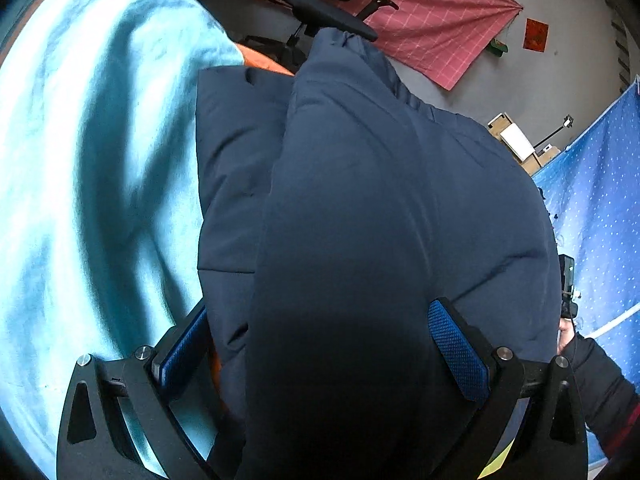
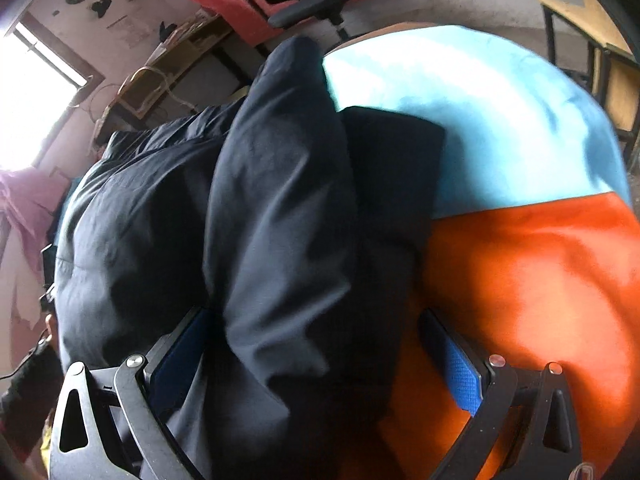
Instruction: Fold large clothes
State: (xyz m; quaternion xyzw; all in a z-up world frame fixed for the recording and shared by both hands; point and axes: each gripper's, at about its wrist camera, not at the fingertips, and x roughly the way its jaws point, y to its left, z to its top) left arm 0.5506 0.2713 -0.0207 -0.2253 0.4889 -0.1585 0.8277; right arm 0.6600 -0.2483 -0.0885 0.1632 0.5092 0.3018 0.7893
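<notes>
A large dark navy padded jacket (image 1: 360, 208) lies on a surface covered in light blue cloth (image 1: 88, 160). A thick fold of it runs between the fingers of my left gripper (image 1: 320, 340), whose jaws stand wide apart around it. In the right wrist view the same jacket (image 2: 272, 216) has a sleeve or folded panel running between the fingers of my right gripper (image 2: 316, 344), jaws also wide apart. Whether either gripper pinches the fabric is unclear. The jacket's near edge is hidden below both cameras.
An orange cloth (image 2: 532, 280) adjoins the light blue cloth (image 2: 480, 120) on the right. A black office chair (image 1: 332, 8) stands behind the surface, with a red checked cloth (image 1: 440, 20) beyond. A blue dotted sheet (image 1: 600, 200) hangs right. A shelf (image 2: 160, 80) stands left.
</notes>
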